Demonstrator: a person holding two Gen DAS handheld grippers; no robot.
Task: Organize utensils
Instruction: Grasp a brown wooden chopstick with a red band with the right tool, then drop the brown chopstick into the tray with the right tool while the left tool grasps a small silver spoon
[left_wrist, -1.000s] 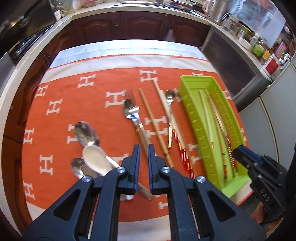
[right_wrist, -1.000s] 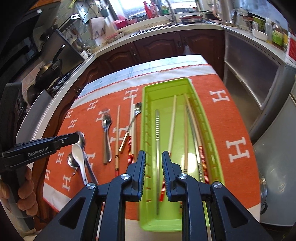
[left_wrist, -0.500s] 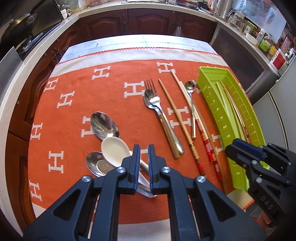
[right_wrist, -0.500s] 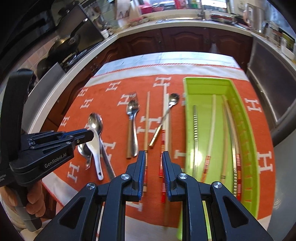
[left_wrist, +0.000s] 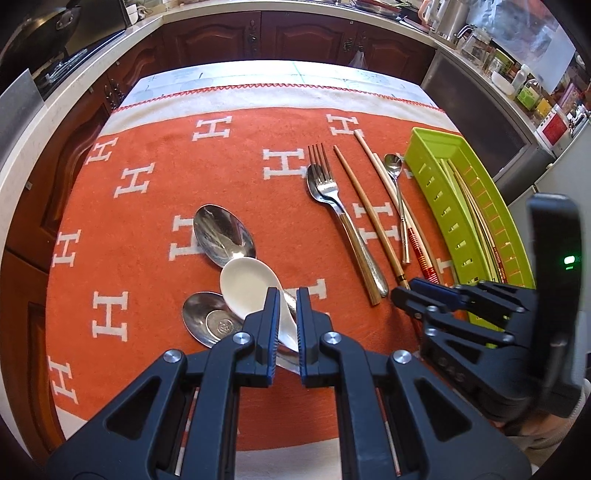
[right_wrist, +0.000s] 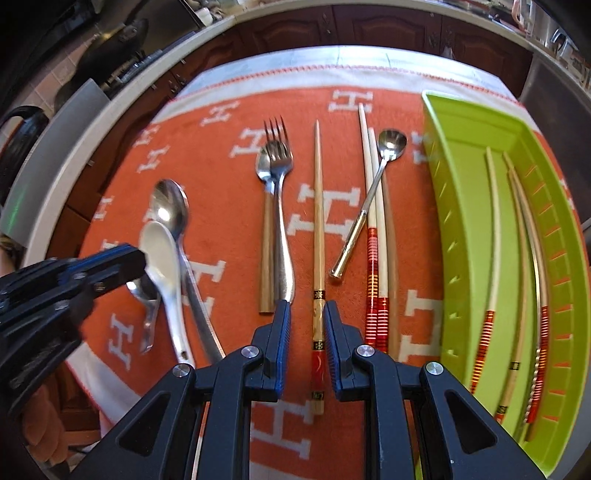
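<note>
The brown chopstick (right_wrist: 318, 236) is framed low in the centre of the right wrist view, its decorated end lying between the narrowly parted jaws of the right gripper (right_wrist: 306, 325) (contact cannot be judged). The white spoon (left_wrist: 251, 291) is seen at the left gripper (left_wrist: 284, 310), jaws narrow. Only the right view reveals the green tray (right_wrist: 461, 221) interior, at right.

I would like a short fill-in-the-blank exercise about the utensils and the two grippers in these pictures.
1. The tray that holds chopsticks is ____ in colour.
2. The right gripper has its fingers on either side of a single ____.
3. The left gripper is above the handle of the ____ spoon.
4. The fork lies on top of a ____.

Missing words: green; chopstick; white; spoon
</note>
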